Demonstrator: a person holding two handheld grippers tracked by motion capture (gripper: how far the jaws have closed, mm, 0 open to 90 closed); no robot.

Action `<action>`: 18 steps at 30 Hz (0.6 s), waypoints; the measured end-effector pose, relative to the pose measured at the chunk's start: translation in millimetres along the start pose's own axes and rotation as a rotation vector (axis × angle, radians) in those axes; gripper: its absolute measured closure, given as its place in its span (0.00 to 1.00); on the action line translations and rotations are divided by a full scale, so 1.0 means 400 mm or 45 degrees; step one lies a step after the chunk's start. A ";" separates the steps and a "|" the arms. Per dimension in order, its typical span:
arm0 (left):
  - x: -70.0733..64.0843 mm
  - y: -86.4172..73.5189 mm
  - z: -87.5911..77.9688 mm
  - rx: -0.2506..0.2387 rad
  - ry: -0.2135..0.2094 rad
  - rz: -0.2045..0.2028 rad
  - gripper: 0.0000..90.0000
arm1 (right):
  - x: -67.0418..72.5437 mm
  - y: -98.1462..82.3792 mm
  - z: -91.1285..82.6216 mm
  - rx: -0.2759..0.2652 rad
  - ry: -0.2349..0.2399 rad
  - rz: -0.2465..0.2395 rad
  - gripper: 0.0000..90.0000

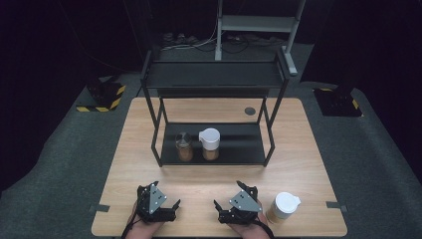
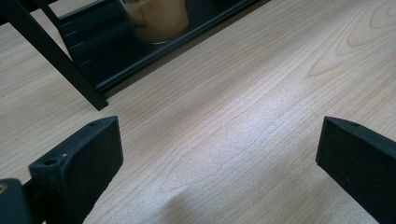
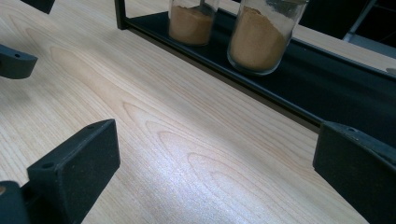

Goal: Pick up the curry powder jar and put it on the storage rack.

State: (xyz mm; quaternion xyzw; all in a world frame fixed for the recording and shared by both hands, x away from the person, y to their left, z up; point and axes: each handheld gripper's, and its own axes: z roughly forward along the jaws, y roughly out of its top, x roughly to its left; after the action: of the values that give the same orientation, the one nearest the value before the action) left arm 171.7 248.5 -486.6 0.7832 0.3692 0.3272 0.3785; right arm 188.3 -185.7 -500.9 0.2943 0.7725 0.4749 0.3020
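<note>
White-lidded jar (image 1: 283, 206) just beside open right claw (image 1: 222, 209)

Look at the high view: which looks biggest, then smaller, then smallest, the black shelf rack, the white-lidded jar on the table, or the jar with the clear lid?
1. black shelf rack, by far.
2. white-lidded jar, though it sits nearer the camera.
3. clear-lidded jar, farther back, so the jars' order is unsure.

My left gripper (image 1: 171, 208) and right gripper (image 1: 221, 209) rest near the table's (image 1: 298, 149) front edge, jaws spread wide, tips angled toward each other.
</note>
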 end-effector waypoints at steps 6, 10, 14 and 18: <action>-0.001 0.003 0.002 0.008 -0.007 0.018 0.01 | -0.001 0.002 0.001 0.006 0.008 -0.004 0.00; -0.001 0.001 0.000 0.002 -0.013 0.029 0.01 | 0.001 0.002 0.002 0.002 0.000 0.002 0.00; 0.000 0.002 0.001 0.006 -0.016 0.030 0.01 | 0.002 0.002 0.003 0.001 0.000 -0.010 0.00; 0.002 0.003 0.002 0.008 -0.021 0.029 0.01 | 0.004 0.002 0.000 -0.006 -0.002 -0.005 0.00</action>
State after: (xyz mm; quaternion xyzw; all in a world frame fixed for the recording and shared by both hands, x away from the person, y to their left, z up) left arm 173.1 248.3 -485.6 0.7912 0.3584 0.3237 0.3752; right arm 187.2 -184.1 -500.3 0.2926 0.7717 0.4758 0.3042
